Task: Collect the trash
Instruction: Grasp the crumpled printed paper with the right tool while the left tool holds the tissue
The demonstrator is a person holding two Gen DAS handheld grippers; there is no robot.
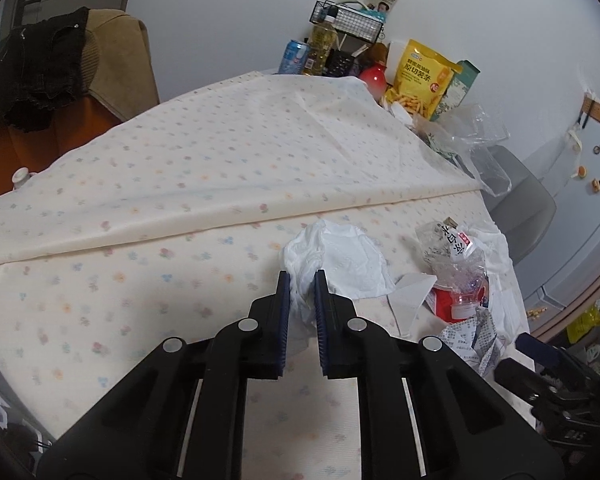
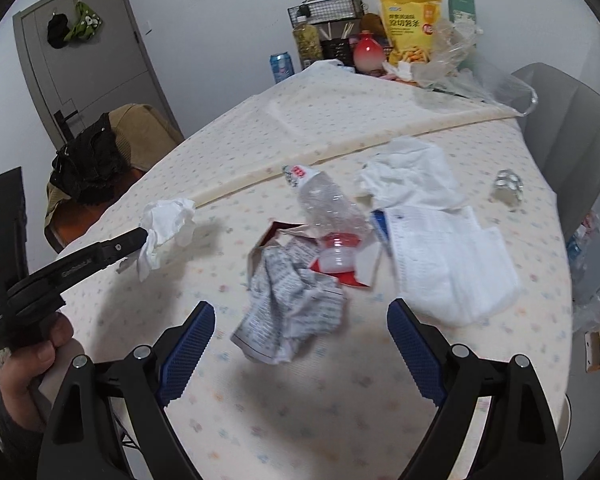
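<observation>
My left gripper [image 1: 302,276] is shut on a crumpled white tissue [image 1: 340,258]; from the right wrist view the left gripper [image 2: 142,236] holds that tissue [image 2: 166,220] just above the table's left side. My right gripper [image 2: 300,320] is open and empty, hovering over a crumpled printed paper [image 2: 292,312]. Beyond it lie a crushed clear plastic bottle [image 2: 328,208] with a red cap on a red and white carton [image 2: 364,268], white tissues [image 2: 412,176] and a printed white sheet [image 2: 440,248]. The bottle also shows in the left wrist view [image 1: 456,256].
The round table has a floral cloth [image 2: 300,408] with a folded edge [image 1: 220,160]. At the back stand a yellow snack bag [image 2: 410,20], a can [image 2: 281,65], a wire basket [image 2: 326,10] and clear plastic bags [image 2: 460,64]. A grey chair [image 2: 572,120] stands right; a foil scrap [image 2: 509,186] lies near it.
</observation>
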